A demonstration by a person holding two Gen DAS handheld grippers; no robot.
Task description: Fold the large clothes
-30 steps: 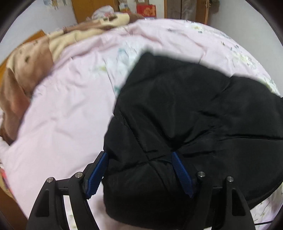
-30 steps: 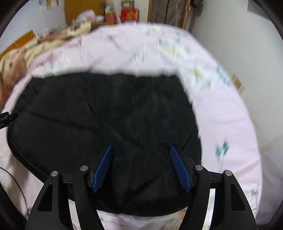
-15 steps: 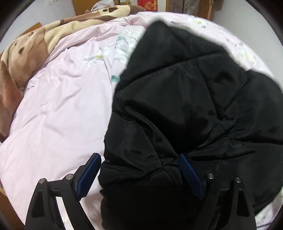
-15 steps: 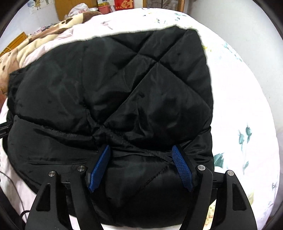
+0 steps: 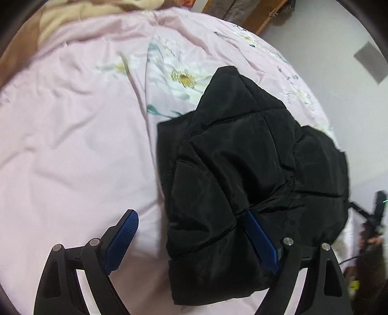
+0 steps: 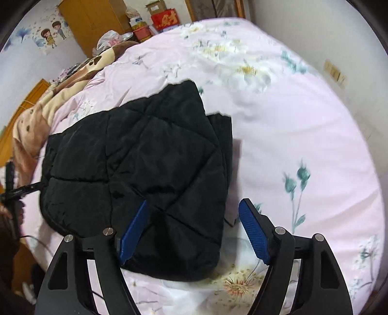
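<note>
Here the left gripper (image 5: 191, 238) stands spread, its left pad over bare pink floral bedsheet (image 5: 72, 135) and its right pad lying against the near edge of the folded black quilted jacket (image 5: 245, 174), which stretches ahead and to its right. Only the right wrist view shows the right gripper (image 6: 194, 230), also spread, straddling the jacket's (image 6: 145, 155) near right corner with one pad on the fabric and the other over the sheet (image 6: 303, 126). Far ahead to its left lie a brown blanket (image 6: 36, 114), a wooden wardrobe (image 6: 92, 21) and a red box (image 6: 166, 17).
</note>
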